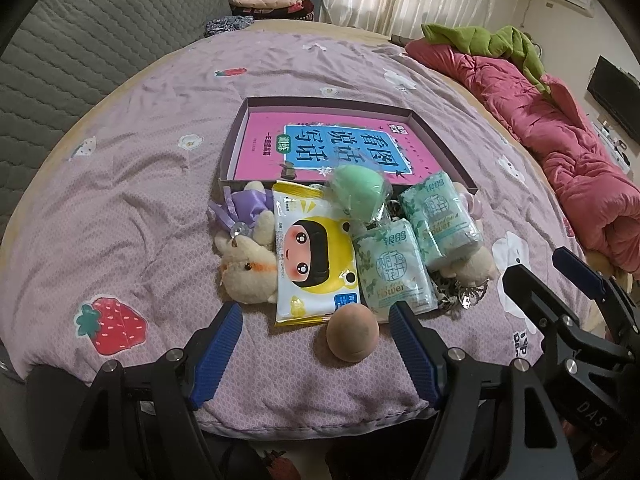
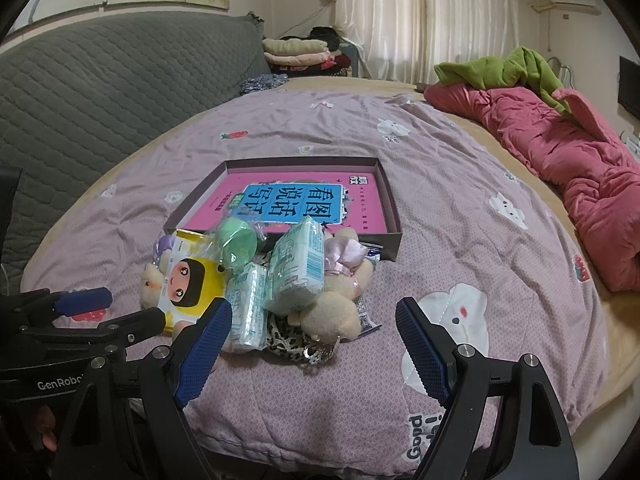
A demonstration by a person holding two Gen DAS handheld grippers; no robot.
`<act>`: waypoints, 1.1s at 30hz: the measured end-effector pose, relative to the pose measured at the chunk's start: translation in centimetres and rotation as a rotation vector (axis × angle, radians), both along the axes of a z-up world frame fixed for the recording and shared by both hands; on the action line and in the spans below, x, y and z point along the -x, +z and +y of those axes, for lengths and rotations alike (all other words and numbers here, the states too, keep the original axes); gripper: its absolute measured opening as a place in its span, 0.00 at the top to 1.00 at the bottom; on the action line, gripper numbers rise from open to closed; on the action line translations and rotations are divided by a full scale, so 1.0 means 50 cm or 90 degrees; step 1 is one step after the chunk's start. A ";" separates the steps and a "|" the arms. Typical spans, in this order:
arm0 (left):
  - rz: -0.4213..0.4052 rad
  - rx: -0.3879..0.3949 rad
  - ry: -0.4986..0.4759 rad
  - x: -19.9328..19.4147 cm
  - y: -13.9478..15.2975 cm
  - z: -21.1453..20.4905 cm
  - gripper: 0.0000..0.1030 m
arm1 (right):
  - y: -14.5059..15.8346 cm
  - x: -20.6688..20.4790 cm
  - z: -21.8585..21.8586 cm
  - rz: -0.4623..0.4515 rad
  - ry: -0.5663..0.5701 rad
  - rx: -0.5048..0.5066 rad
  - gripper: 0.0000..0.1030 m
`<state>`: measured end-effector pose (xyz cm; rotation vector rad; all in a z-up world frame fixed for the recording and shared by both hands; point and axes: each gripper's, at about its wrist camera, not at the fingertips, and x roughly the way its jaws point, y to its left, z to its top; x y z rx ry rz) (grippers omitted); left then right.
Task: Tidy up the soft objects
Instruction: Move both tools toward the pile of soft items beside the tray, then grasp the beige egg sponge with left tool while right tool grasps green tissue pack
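On the bed's purple quilt [image 1: 120,208], I see the soft things heaped against the near wall of the open box [image 1: 256,102]: a yellow wipes pack [image 1: 312,256], two green tissue packs [image 1: 394,272], a green ball [image 1: 358,192] and plush toys [image 1: 246,264]. A brown ball [image 1: 353,333] lies nearest, between my left gripper [image 1: 316,354] jaws, spread wide and empty. My right gripper [image 2: 314,354] gapes likewise, empty.

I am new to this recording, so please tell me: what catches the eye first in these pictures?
The pink book in a shallow box at the middle of the bed. Just in front lies a heap of soft things: a yellow wipes pack, green tissue packs, plush toys. A tan ball sits between the open left tool fingers.
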<state>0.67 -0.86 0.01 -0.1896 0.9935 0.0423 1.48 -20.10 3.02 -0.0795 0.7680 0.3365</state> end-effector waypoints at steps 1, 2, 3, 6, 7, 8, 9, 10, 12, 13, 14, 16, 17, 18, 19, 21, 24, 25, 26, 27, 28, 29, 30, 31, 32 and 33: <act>0.001 0.001 0.000 0.000 0.000 0.000 0.27 | 0.002 0.000 0.000 -0.001 0.000 0.001 0.18; 0.001 0.001 -0.001 0.000 -0.001 0.000 0.27 | 0.002 -0.001 0.000 0.000 -0.001 0.001 0.18; 0.001 0.001 -0.001 0.000 -0.001 0.000 0.27 | 0.001 -0.001 0.000 0.000 -0.001 0.001 0.18; 0.000 0.001 -0.003 0.000 -0.001 -0.001 0.27 | 0.001 0.000 0.001 0.000 0.000 0.001 0.18; 0.000 0.003 -0.003 0.000 -0.001 -0.001 0.27 | 0.002 -0.001 0.000 0.000 0.000 0.001 0.18; 0.001 0.004 -0.003 0.000 -0.001 -0.001 0.27 | 0.000 0.000 0.000 0.000 0.000 0.001 0.18; 0.001 0.003 -0.002 -0.001 -0.001 -0.001 0.27 | 0.001 0.000 0.000 -0.001 -0.001 0.001 0.18; 0.001 0.004 -0.003 -0.001 -0.001 -0.001 0.27 | 0.003 0.000 0.000 -0.001 -0.001 0.002 0.18; 0.001 0.004 -0.002 -0.001 -0.001 0.000 0.27 | 0.001 0.000 0.000 -0.001 -0.001 0.002 0.18; 0.001 0.005 -0.003 -0.001 -0.001 0.000 0.27 | 0.004 0.000 0.000 -0.002 -0.002 0.002 0.18; 0.001 0.005 -0.004 -0.001 -0.001 -0.001 0.27 | 0.001 0.000 0.000 -0.001 -0.001 0.001 0.18; 0.000 0.005 -0.006 -0.001 -0.002 0.000 0.27 | 0.002 0.001 -0.001 -0.002 -0.002 0.002 0.18; 0.000 0.007 -0.006 -0.001 -0.002 0.001 0.27 | 0.002 0.001 -0.001 -0.001 -0.001 0.002 0.18; 0.002 0.009 -0.006 -0.001 -0.004 0.002 0.27 | 0.003 0.000 -0.001 -0.001 -0.002 0.002 0.18; 0.003 0.011 -0.006 -0.001 -0.005 0.003 0.27 | 0.002 0.001 -0.001 -0.001 -0.002 0.002 0.18; 0.007 0.017 -0.005 0.000 -0.008 0.006 0.27 | 0.004 0.000 -0.005 -0.001 -0.004 0.002 0.18; 0.016 0.033 -0.008 0.001 -0.015 0.010 0.27 | 0.002 -0.003 -0.015 0.000 -0.010 0.001 0.18; 0.017 0.033 -0.008 0.002 -0.017 0.010 0.27 | 0.002 -0.005 -0.021 0.001 -0.014 -0.002 0.18; 0.022 0.038 -0.009 0.001 -0.022 0.010 0.27 | 0.000 -0.004 -0.021 0.001 -0.015 -0.002 0.18; 0.026 0.041 -0.011 0.001 -0.026 0.009 0.27 | -0.001 -0.006 -0.027 0.003 -0.020 -0.005 0.18; 0.030 0.040 -0.013 0.001 -0.030 0.006 0.27 | -0.003 -0.008 -0.031 0.005 -0.024 -0.006 0.18; 0.034 0.040 -0.018 0.000 -0.035 0.002 0.27 | -0.004 -0.009 -0.030 0.005 -0.025 -0.006 0.18; 0.040 0.040 -0.023 -0.001 -0.041 -0.003 0.27 | -0.005 -0.012 -0.037 0.008 -0.031 -0.007 0.18; 0.045 0.039 -0.027 -0.002 -0.047 -0.008 0.27 | -0.006 -0.012 -0.037 0.009 -0.032 -0.008 0.18; 0.050 0.038 -0.032 -0.003 -0.053 -0.014 0.27 | -0.008 -0.013 -0.036 0.011 -0.034 -0.009 0.18; 0.056 0.039 -0.034 -0.004 -0.061 -0.018 0.29 | -0.010 -0.015 -0.040 0.014 -0.037 -0.009 0.18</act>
